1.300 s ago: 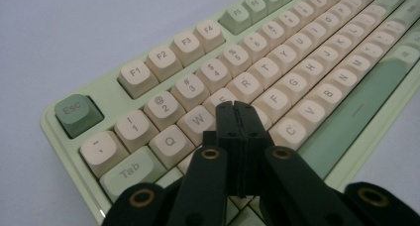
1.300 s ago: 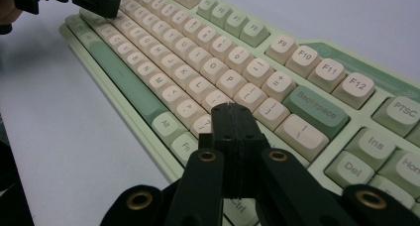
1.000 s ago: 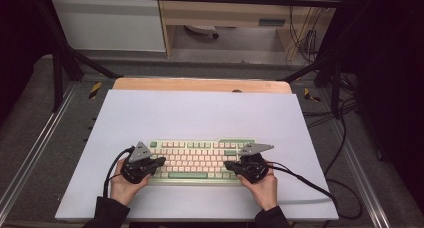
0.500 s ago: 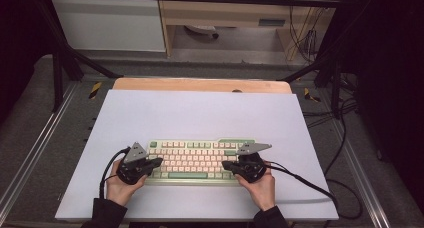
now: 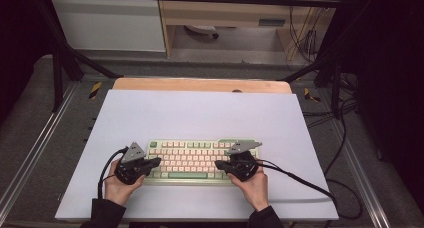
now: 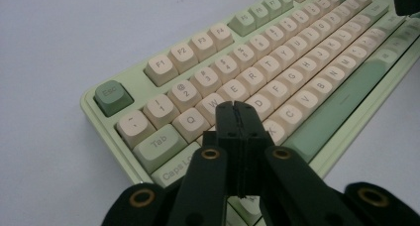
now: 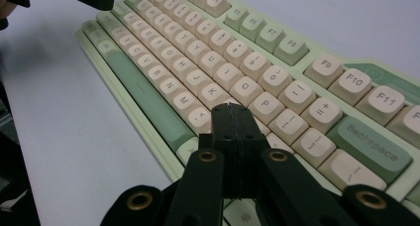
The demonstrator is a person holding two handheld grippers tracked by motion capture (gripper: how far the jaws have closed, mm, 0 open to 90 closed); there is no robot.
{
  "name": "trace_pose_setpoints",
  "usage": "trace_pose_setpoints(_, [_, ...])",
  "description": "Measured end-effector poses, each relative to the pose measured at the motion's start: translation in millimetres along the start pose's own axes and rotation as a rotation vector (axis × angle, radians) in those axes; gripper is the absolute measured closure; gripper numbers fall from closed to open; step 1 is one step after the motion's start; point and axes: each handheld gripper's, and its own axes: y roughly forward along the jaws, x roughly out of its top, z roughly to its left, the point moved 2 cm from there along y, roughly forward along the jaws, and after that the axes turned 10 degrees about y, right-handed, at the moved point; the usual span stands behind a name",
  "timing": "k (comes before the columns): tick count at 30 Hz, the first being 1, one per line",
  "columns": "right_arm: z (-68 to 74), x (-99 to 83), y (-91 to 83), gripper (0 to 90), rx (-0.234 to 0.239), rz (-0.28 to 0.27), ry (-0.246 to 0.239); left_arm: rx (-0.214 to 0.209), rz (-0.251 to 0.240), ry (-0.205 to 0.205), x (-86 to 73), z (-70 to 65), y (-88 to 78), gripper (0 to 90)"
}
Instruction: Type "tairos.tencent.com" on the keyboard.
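- A pale green keyboard (image 5: 200, 159) with cream keycaps lies on the near half of a white sheet (image 5: 200, 113) that covers the table, its long side running across the high view
- The left gripper (image 5: 156, 161) sits at the keyboard's left end, held by the person's left hand (image 5: 119, 187); a black cable (image 5: 106, 168) loops out from it to the left
- In the left gripper view, the left gripper's two black jaws are pressed flat together with nothing between them, their tips over the letter keys below Q and W, just right of the Tab and Caps Lock keys; whether the tips touch a key I cannot tell
- The green Esc key (image 6: 113, 96) marks the keyboard's far-left corner in that view, and the long green space bar (image 6: 341, 102) runs along its near edge
- The right gripper (image 5: 219, 164) sits at the keyboard's right end in the right hand (image 5: 256, 187), a grey three-cornered plate (image 5: 243, 147) on top and its cable (image 5: 300, 179) trailing off to the right across the sheet
- In the right gripper view, its jaws are likewise closed tight on nothing, tips over the keys just below P and near L
- The green Backspace key (image 7: 370, 141) lies to the right of those jaws
- A wooden edge (image 5: 200, 84) of the table shows beyond the sheet
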Motion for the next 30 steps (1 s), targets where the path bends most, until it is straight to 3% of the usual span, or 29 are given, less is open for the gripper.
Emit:
trace_pose_setpoints(6, [3.7, 0.8, 7.4, 90.0, 0.022, 0.006, -0.004, -0.002, -0.002, 0.001, 0.3, 0.2, -0.3, 90.0])
trace_pose_setpoints(30, [2.6, -8.1, 24.0, 90.0, 0.008, 0.041, -0.014, -0.004, 0.001, 0.001, -0.5, 0.2, 1.4, 90.0])
